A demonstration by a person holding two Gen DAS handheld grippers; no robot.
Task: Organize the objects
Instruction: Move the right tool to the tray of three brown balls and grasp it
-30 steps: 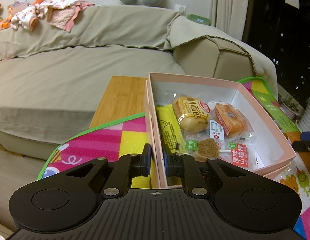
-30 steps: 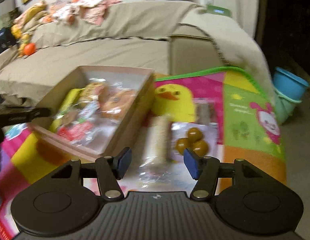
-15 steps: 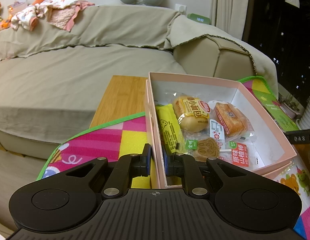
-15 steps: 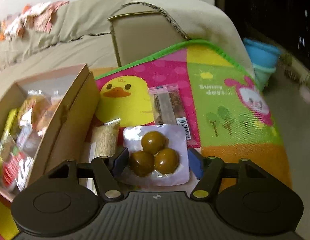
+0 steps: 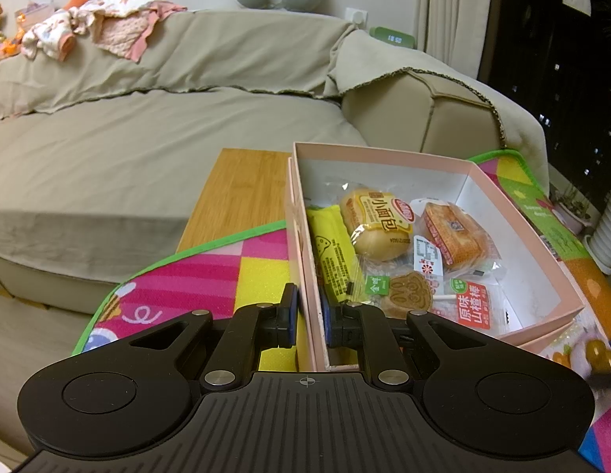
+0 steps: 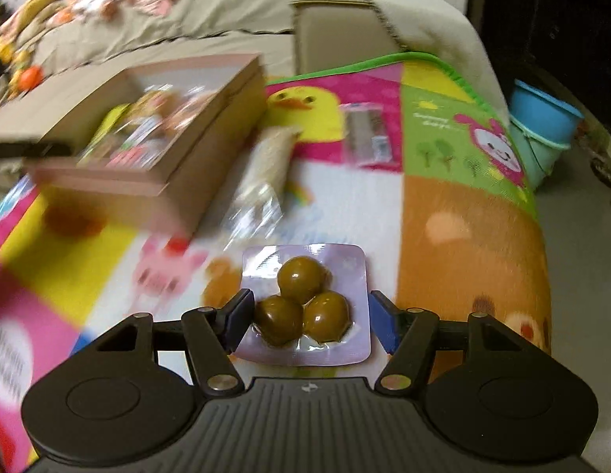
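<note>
My left gripper (image 5: 307, 315) is shut on the near left wall of the open pink box (image 5: 384, 153). Inside the box lie wrapped snacks: a bread bun (image 5: 378, 224), an orange cake (image 5: 455, 232), a yellow packet (image 5: 331, 252) and a red packet (image 5: 472, 307). A lilac pack of three brown balls (image 6: 305, 299) sits between the pads of my right gripper (image 6: 310, 321), which is shut on it above the mat. That pack stays sharp while the scene behind it blurs. A beige snack bar (image 6: 270, 157) and a brown bar (image 6: 366, 130) lie on the mat right of the box.
The colourful play mat (image 6: 463, 216) covers a wooden table (image 5: 242, 193) standing against a beige sofa (image 5: 147, 149). Blue and green buckets (image 6: 541, 126) stand on the floor past the mat's right edge.
My right gripper swung to the pack of brown balls, took it between its pads and has carried it nearer, away from the two bars. The left gripper and box have not moved.
</note>
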